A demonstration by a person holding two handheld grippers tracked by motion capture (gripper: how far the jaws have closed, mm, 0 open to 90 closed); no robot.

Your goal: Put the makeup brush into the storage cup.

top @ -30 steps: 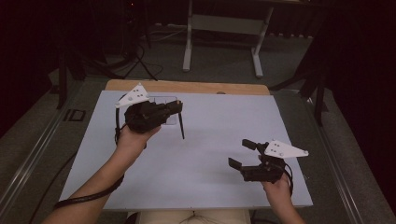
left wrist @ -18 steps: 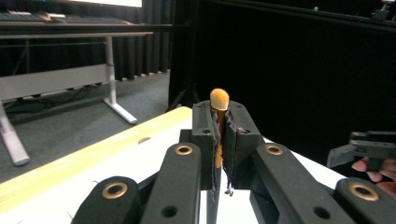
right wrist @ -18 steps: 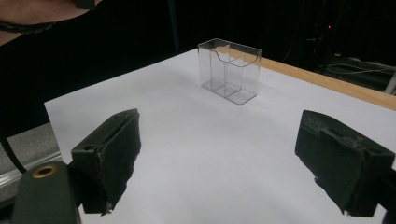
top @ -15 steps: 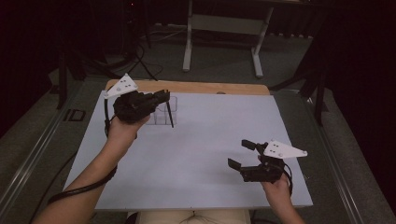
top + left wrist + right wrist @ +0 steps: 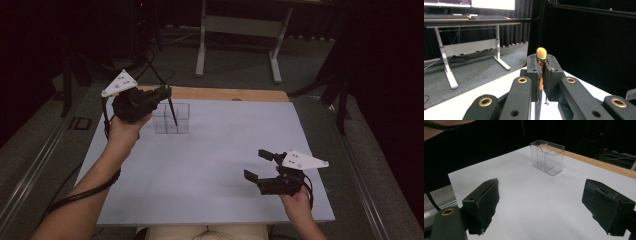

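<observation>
The left gripper (image 5: 162, 95) had moved to the far left corner of the table (image 5: 225, 150), and its brush (image 5: 173, 111) hung now over the clear organizer (image 5: 171, 120). Its jaws were clamped on the brush handle, the orange tip (image 5: 541, 53) above them. I judged the brush was about to go into a compartment. Nearer, the right gripper (image 5: 257, 165) rested with jaws apart, holding nothing. The table was white with a wooden far edge; beyond it a dark room, a grey floor and a desk frame (image 5: 237, 30).

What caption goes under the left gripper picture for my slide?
Left gripper shut on an orange-tipped brush, above the white table.
</observation>
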